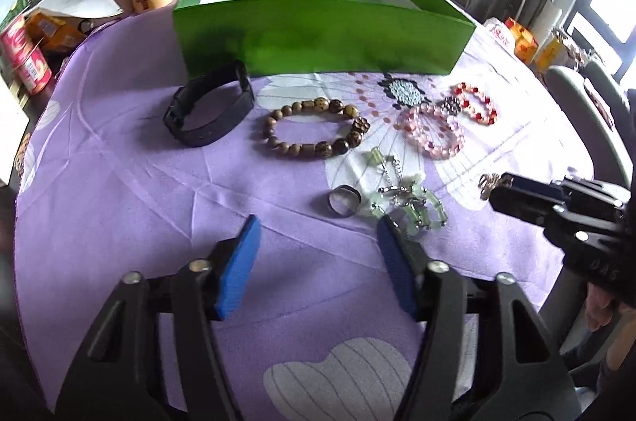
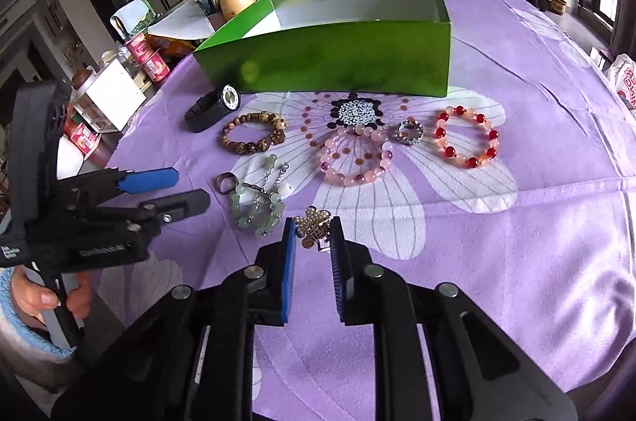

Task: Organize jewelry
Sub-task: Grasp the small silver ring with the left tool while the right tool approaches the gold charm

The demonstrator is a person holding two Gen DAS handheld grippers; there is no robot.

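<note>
jewelry lies spread on the purple cloth (image 2: pixel 536 222) before the green box (image 2: pixel 338 63). right gripper (image 2: pixel 313 236) brackets the gold brooch (image 2: pixel 315 227), jaws apart; left gripper (image 1: pixel 318 238) gapes wide beside the ring (image 1: pixel 345 201).

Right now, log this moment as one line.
phase: reaching | right gripper: open around pearl brooch | left gripper: open, empty | green box: nothing seen inside
</note>
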